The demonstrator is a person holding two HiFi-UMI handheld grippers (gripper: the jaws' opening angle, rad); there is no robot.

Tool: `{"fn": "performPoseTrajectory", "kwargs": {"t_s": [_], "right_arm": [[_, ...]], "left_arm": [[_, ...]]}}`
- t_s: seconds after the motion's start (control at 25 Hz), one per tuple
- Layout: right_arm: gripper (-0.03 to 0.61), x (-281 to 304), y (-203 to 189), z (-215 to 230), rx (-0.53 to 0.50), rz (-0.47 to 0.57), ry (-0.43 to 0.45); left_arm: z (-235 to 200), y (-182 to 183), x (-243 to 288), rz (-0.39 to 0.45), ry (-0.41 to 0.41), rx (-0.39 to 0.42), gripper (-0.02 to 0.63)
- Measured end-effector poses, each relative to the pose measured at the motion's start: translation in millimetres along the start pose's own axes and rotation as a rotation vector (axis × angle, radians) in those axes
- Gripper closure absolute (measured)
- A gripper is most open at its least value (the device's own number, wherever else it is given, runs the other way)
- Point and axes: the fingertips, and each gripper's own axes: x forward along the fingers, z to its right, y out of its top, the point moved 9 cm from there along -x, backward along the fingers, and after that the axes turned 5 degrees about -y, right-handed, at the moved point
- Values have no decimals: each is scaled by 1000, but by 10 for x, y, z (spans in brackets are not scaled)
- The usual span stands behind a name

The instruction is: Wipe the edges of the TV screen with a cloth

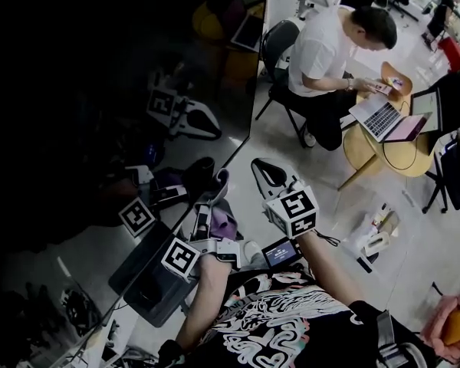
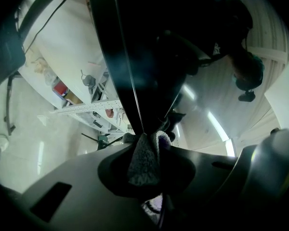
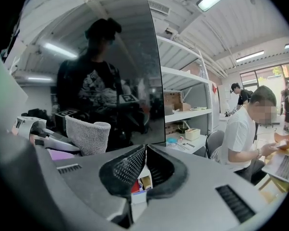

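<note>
left gripper (image 2: pixel 149 146) jaws clamped on the cloth (image 2: pixel 142 165), a grey fuzzy wad poking out past the tips. right gripper (image 3: pixel 144 150) jaws pressed together with nothing between them. in head view it's lower centre, just right of the left one, off the glass.

tv (image 2: pixel 149 57) fills the top centre of the left gripper view, seen nearly edge-on. the cloth tip touches the edge (image 2: pixel 131 90) where that thin line runs down to centre frame. in the right gripper view the screen takes the left half and the cloth sits lower left, low against it. i can't tell if that's the bottom bezel or a corner.

step in hand, my read: wiping along the edge with the left.

- i'd keep the clamp firm so the wad doesn't slip back into the pads.
- i'd track that thin line with the cloth straddling it, not riding onto the glass.
- pressure light and even, since the panel looks thin and could flex or rock.
- only a little cloth sticks out, so the hard jaw tips are close to the bezel. i'd tilt so the fuzz leads, or it may scratch.
- right gripper stays clear, or braces the far side if the panel wobbles.

seated person (image 1: pixel 330 52) upper right of head view, well apart, no issue.
</note>
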Motion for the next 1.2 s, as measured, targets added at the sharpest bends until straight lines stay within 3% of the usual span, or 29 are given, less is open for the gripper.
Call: {"fn": "performPoseTrajectory", "kwargs": {"t_s": [0.64, 1.0, 1.2], "right_arm": [[545, 117, 38, 179, -12, -26, 116], [545, 403, 57, 986, -2, -60, 188], [545, 276, 123, 806, -17, -51, 209]], "left_arm": [[40, -247, 238, 35, -4, 7, 552], [-29, -636, 871, 118, 37, 5, 552], [78, -601, 671, 136, 16, 3, 552]]}}
